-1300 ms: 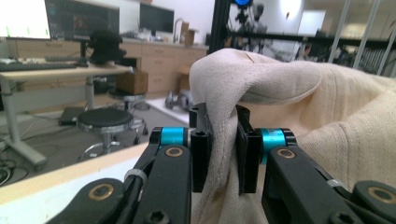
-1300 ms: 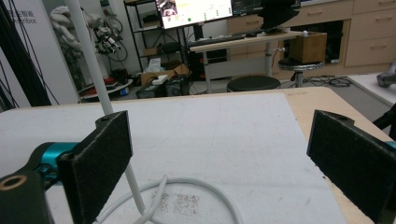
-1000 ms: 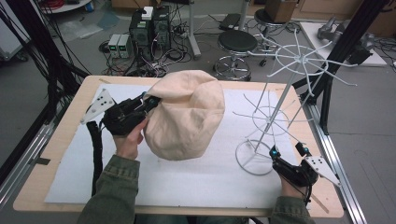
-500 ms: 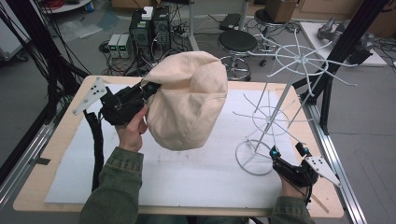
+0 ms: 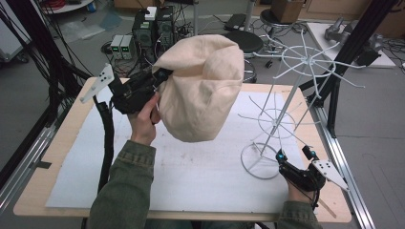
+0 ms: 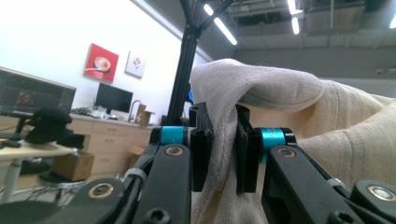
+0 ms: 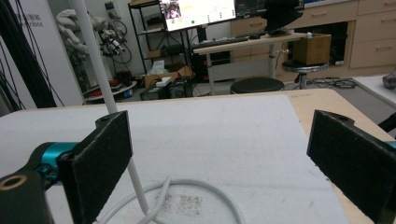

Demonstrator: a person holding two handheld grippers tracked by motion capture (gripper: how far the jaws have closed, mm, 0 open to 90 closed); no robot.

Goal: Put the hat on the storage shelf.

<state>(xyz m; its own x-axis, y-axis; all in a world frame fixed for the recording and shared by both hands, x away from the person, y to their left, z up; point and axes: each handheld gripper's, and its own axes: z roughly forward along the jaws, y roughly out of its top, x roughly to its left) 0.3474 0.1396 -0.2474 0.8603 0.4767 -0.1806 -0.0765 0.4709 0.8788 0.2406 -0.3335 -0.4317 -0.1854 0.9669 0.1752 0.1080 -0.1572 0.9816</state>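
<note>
A cream cloth hat [image 5: 200, 88] hangs in the air above the table's back left, its crown drooping down. My left gripper [image 5: 160, 78] is shut on the hat's edge; in the left gripper view the cloth [image 6: 224, 135] is pinched between the two black jaws. A white wire rack [image 5: 286, 102] with spoke arms stands at the right on a ring base [image 5: 260, 162]. My right gripper [image 5: 293, 157] rests open on the table just right of that ring base [image 7: 187, 191], and the rack's pole [image 7: 100, 60] rises past its left pad.
A white mat [image 5: 200, 176] covers most of the wooden table [image 5: 43, 191]. Black frame posts [image 5: 344, 57] stand at the table's right and left. Stools and computer gear sit on the floor beyond the far edge.
My left gripper has lifted the hat off the table and carried it up and a little right toward the rack. The right gripper has stayed put.
</note>
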